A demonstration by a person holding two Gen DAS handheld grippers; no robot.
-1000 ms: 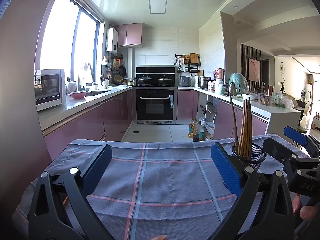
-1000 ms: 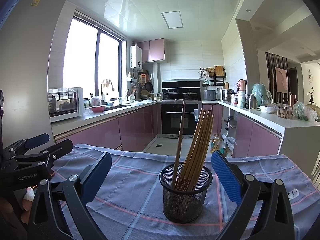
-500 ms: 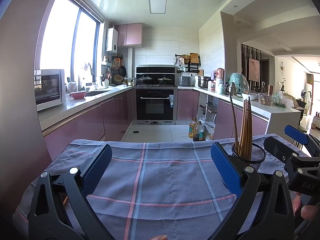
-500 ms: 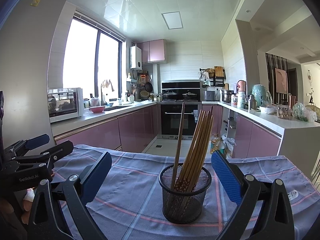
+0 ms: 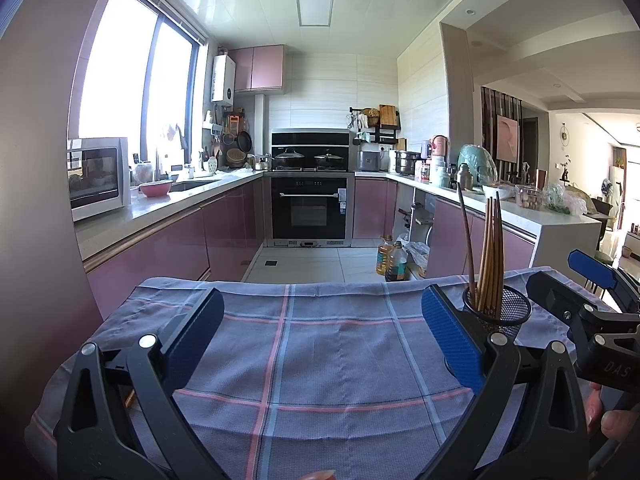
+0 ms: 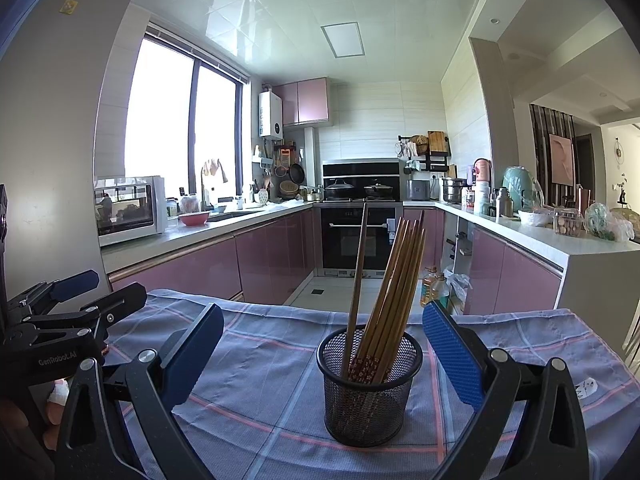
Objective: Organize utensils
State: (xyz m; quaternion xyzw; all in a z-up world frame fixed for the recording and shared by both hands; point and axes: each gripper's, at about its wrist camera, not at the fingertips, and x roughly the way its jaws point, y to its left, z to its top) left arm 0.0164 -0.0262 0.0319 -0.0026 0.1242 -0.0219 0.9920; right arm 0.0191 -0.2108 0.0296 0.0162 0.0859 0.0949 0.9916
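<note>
I have both sets of tongs spread wide and empty over the bench (image 5: 320, 360), which is covered by a blue plaid cloth (image 6: 260, 380). The right tongs (image 6: 322, 356) sit just short of the black mesh holder (image 6: 370, 392), which stands upright at the centre of that view with a bundle of chopsticks (image 6: 394, 292) leaning to the right in it and 1 darker stick (image 6: 357, 280) standing apart, nearly vertical. The left tongs (image 5: 320, 340) face bare cloth, with the holder off to their right, beside the right blue pad. My worry is the holder: it looks light and top-heavy with the long sticks, so a nudge from either pad as I close in could tip it or slide it on the cloth. The cloth itself may bunch and drag under a push. Pinching 1 stick out of the tight bundle risks lifting its neighbours or pulling the holder along.
</note>
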